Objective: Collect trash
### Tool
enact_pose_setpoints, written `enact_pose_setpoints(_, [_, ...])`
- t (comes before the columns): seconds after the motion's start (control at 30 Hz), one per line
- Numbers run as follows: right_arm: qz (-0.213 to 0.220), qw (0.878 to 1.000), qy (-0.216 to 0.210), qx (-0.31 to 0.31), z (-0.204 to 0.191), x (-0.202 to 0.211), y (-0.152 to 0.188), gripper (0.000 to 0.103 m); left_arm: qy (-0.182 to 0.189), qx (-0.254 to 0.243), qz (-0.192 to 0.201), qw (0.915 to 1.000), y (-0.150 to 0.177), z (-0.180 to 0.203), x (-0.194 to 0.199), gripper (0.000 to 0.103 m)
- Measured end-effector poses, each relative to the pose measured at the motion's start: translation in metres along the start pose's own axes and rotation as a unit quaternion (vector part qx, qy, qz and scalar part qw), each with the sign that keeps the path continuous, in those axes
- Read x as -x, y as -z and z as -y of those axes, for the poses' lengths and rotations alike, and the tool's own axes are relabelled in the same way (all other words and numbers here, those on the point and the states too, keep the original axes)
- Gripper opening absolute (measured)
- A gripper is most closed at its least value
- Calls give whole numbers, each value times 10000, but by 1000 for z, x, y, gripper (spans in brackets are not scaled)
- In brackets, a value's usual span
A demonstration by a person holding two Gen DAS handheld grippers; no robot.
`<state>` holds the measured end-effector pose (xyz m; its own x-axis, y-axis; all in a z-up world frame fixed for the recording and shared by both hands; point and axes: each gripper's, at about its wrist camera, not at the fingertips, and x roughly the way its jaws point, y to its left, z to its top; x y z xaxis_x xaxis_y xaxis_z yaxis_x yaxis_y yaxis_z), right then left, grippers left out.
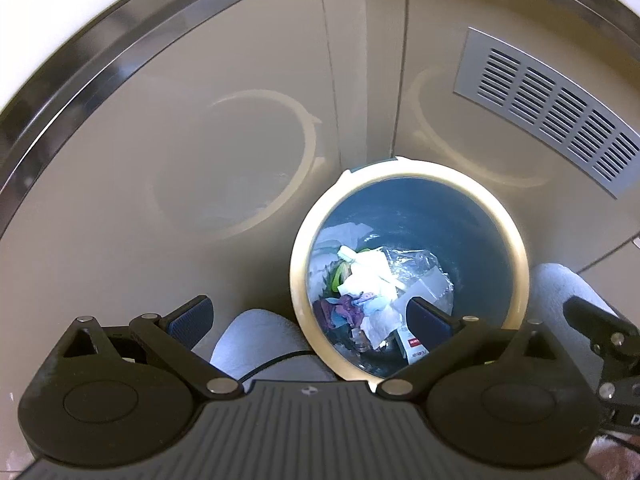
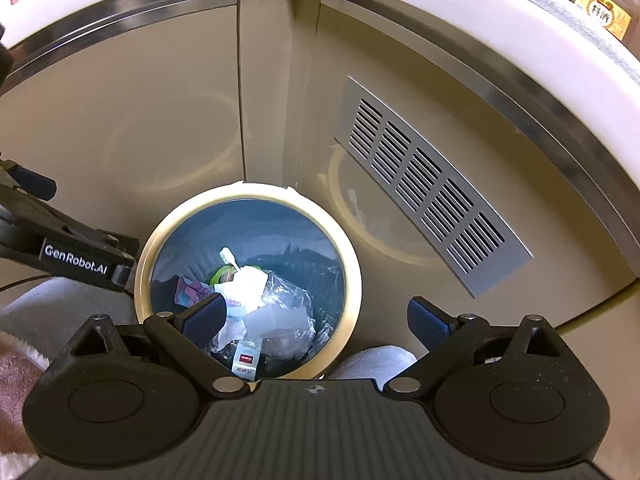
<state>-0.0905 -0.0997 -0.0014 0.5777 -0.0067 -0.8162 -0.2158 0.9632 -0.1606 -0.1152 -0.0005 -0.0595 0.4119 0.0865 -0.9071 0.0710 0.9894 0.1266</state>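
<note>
- The left gripper (image 1: pixel 308 322) hangs above the floor with its jaws spread wide and nothing between them; its left blue pad (image 1: pixel 192 314) is over bare floor, its right pad over the near edge of the bin.
- A pale grey slipper (image 1: pixel 256 338) shows under the left gripper, just beside the bin's near-left side.
- The trash bin (image 1: pixel 298 280), round with a cream rim and blue inside, stands on the floor in the corner where two beige cabinet fronts meet.
- Inside lies the trash (image 1: pixel 372 280): crumpled white tissue, clear plastic wrap, something green, purple and blue scraps, a small red-and-white packet; in the right wrist view a white toothbrush (image 2: pixel 230 258) lies on top.
- A grey slotted vent panel (image 2: pixel 424 188) sits in the right-hand cabinet front, beyond the bin.
- The right gripper (image 2: pixel 316 320) is also released, jaws wide and empty, left pad over the bin's opening, right pad past the rim.
- A second slipper (image 2: pixel 376 360) lies near the bin's right side.
</note>
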Motion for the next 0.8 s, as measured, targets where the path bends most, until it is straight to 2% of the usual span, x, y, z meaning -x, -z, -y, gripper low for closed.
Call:
enact_pose_setpoints(0.2, [40,9999,-49,141,2,-3,-5,98,144,191,-23,9997,-8,-10,-6,103])
enact_pose_setpoints(0.37, [-139,9994,-308,96,7,-18,-18,98,113,-97,-247,9996,-18,-4,-22,103])
enact_pose_setpoints(0.63, [-1110,9926,-502,39,16,-70,-50,98,343,-664,-1234,9895,-47,10,-66,103])
enact_pose_setpoints(0.8, [-1414,9874,-549,447,15,-87,-70,98,149,-909,-1581,9831,-68,15,-87,103])
